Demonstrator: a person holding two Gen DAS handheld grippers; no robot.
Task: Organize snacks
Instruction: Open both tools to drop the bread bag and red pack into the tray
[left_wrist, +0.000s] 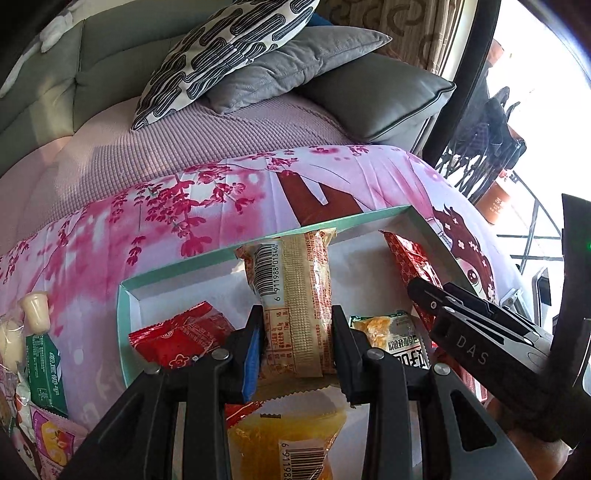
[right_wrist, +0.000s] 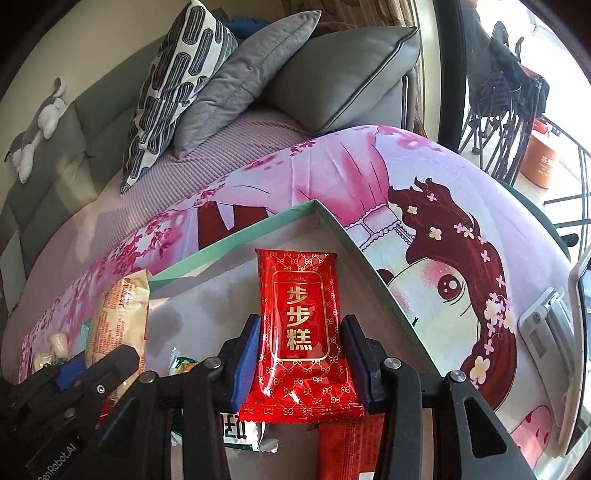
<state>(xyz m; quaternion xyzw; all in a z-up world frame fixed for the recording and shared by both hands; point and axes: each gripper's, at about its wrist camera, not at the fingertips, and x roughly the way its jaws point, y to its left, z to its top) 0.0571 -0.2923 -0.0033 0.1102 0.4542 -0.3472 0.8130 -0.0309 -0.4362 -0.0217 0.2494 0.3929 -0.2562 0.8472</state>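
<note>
Snacks | beige wafer pack (left_wrist: 295, 295) gripped in left tongs (left_wrist: 297, 343), red cake packet (right_wrist: 303, 332) in right tongs (right_wrist: 299, 354) | both above teal box (left_wrist: 207, 258), apparently for sorting inside

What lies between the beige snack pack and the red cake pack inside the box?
Bare white box floor separates the beige pack and red pack, seen in the right wrist view.

A: Can you find free room in the green box (left_wrist: 127, 295)?

B: Yes, the white floor at its far left corner is bare. The red packet (left_wrist: 184, 338) and the box wall block your near side.
</note>
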